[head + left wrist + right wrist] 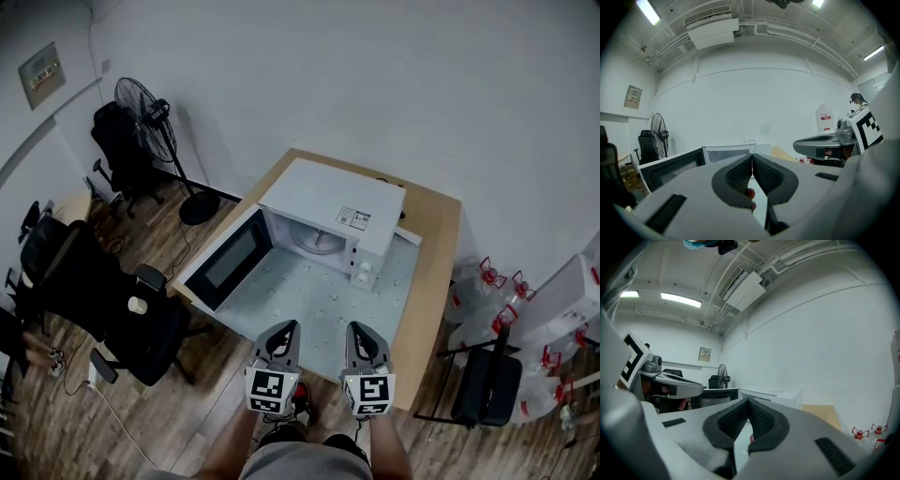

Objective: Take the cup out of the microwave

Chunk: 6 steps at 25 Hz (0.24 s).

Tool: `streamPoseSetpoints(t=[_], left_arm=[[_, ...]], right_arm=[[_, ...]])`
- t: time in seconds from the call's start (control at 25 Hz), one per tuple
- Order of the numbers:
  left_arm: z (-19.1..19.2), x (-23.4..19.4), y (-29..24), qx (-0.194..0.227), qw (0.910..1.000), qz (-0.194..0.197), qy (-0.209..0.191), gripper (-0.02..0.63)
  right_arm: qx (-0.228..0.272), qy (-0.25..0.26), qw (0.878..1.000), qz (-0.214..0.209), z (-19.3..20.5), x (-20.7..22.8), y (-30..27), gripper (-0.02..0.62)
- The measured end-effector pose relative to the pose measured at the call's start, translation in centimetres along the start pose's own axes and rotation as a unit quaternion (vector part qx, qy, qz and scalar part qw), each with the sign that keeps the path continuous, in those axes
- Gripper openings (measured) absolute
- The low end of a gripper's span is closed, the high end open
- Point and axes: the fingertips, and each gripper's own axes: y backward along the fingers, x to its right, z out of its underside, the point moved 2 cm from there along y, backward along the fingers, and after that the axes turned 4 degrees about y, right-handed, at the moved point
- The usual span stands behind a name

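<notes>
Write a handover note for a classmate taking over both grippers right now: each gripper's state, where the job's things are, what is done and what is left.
Left gripper: jaws together, empty, held above the near edge of the table.
Right gripper: jaws together, empty, beside the left one.
Microwave: on the table, ahead of both grippers. Its door is swung wide open to the left.
Cup: not visible in any view. The part of the cavity that shows holds only the turntable.
Done: the door is open.
Left: find the cup, probably by checking deeper inside the cavity, then lift it out.
</notes>
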Motion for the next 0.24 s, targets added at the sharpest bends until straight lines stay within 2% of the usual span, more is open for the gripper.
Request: streamPoseSetpoints(t=[0.24], left_arm=[[0.19, 0.16, -0.18, -0.002, 1.0, 0.002, 0.001, 0.023]], right_arm=[[-0.001, 0.0, 1.0, -0.001, 0.12, 0.01, 0.01, 0.018]])
